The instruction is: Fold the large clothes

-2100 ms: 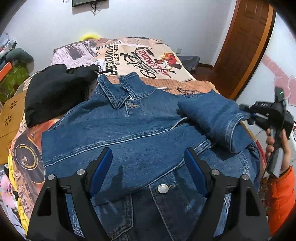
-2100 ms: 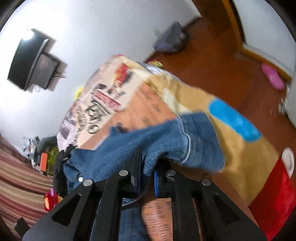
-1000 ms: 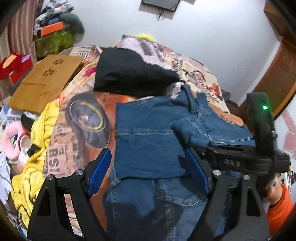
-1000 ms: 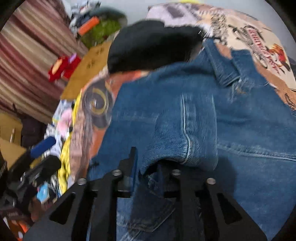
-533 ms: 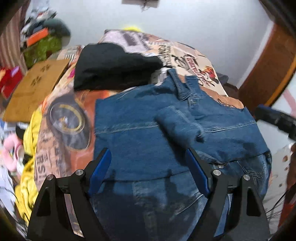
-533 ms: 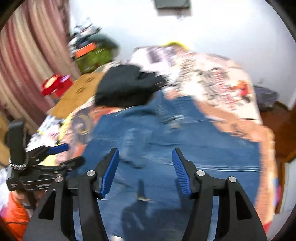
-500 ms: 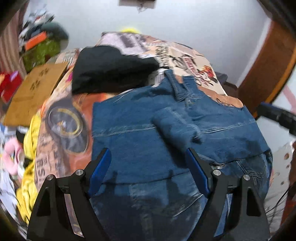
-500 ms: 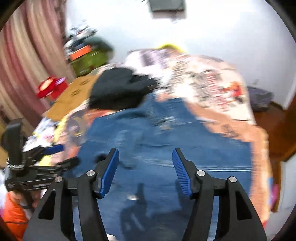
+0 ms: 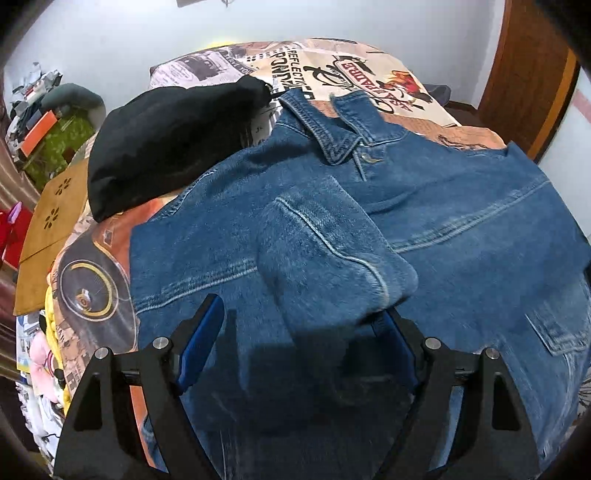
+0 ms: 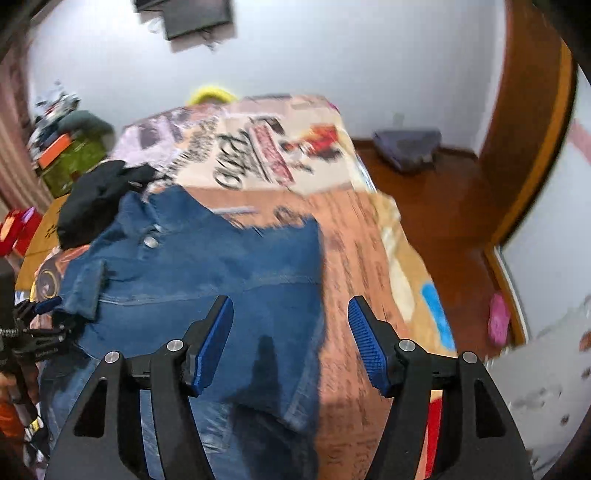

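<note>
Denim jacket (image 9: 461,229) lies collar-away beneath you, its folded sleeve (image 9: 332,258) nearest your left gripper (image 9: 295,343), whose jaws stand apart and empty like the right gripper (image 10: 290,339).

A bed (image 10: 369,229) with a printed newspaper-style cover (image 9: 332,62) stands against a pale wall (image 10: 332,55). A dark screen (image 10: 195,16) hangs on that wall. To the right are a reddish wooden floor (image 10: 443,192) and a brown wooden door (image 9: 532,74); striped curtains (image 10: 11,147) hang left.
</note>
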Available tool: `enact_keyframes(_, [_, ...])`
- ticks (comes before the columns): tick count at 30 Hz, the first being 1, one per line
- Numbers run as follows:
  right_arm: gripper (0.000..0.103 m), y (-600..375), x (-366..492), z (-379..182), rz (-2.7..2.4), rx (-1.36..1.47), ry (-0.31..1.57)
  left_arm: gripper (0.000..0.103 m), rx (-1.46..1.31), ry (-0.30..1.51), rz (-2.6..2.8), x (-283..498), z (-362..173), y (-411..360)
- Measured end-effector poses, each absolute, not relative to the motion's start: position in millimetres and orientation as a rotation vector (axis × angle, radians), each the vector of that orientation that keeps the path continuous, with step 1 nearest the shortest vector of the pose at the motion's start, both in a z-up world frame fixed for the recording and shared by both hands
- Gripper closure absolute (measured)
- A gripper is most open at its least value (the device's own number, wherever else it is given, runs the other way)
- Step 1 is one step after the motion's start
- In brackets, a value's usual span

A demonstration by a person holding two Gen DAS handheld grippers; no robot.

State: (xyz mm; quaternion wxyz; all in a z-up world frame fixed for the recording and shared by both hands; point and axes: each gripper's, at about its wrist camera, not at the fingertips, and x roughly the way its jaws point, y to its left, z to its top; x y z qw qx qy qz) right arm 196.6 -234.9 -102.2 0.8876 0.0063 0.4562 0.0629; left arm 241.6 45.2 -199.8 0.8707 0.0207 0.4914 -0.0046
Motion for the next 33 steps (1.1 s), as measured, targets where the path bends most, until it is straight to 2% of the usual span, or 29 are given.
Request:
enact_keyframes(8, [0.042, -245.9, 195.9, -136.6, 0.110, 0.051, 1.041, 0.027, -0.164, 0.973, 0.070, 227.4, -186.2, 99.3])
enact_keyframes(13, [0.042, -240.3, 197.6, -142.8, 0.123, 0.069, 1.042, 0.044, -0.319, 1.053, 0.006, 215.8, -208.3, 119.6])
enact_keyframes(17, [0.042, -241.6, 197.6, -144.7, 0.119, 0.094, 1.043, 0.051, -0.409, 1.061, -0.044, 212.0, -217.0, 122.0])
enact_keyframes(18, [0.042, -243.5, 197.7, -144.4, 0.123, 0.102, 1.046, 0.059, -0.407, 1.050, -0.047, 212.4, -214.2, 121.6])
enact_keyframes(19, [0.042, -244.7, 197.8, -144.2, 0.126, 0.108, 1.049, 0.074, -0.404, 1.041, -0.042, 212.4, -210.8, 121.7])
enact_keyframes(20, [0.042, -245.7, 197.8, -143.6, 0.129, 0.114, 1.052, 0.082, -0.390, 1.030, -0.027, 213.0, -205.5, 121.9])
enact_keyframes(33, [0.042, -244.7, 200.5, -109.9, 0.124, 0.090, 0.966, 0.085, -0.246, 0.644, -0.034, 202.9, -69.0, 120.4])
